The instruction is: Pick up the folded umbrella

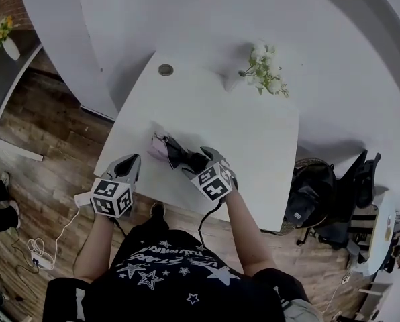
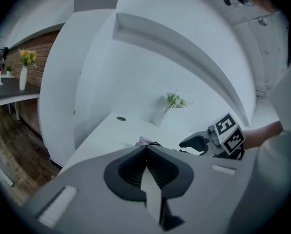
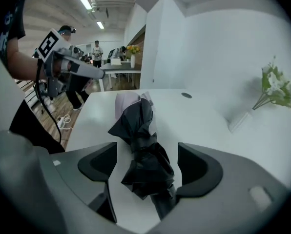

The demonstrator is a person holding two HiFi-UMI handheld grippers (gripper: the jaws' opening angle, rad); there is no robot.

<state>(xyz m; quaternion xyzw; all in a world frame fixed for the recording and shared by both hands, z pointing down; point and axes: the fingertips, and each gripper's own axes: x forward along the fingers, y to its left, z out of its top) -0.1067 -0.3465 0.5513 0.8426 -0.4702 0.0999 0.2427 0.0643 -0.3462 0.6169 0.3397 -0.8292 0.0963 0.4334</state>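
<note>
The folded umbrella (image 1: 175, 153), black fabric with a pale pink part at its far end, lies on the white table (image 1: 254, 146) near the front edge. My right gripper (image 1: 198, 159) stands open astride the umbrella's near end. In the right gripper view the crumpled black fabric (image 3: 143, 152) lies between the pads without either pad pressing on it. My left gripper (image 1: 133, 159) hovers at the table's front left edge, left of the umbrella, jaws shut and empty. Its tips (image 2: 145, 147) meet in the left gripper view, where the right gripper (image 2: 204, 143) also shows.
A white vase of pale flowers (image 1: 264, 69) stands at the back of the table, and a round grommet (image 1: 166, 70) is set into the top at the back left. A black chair and bag (image 1: 314, 193) stand to the right. Cables (image 1: 35, 250) lie on the wooden floor.
</note>
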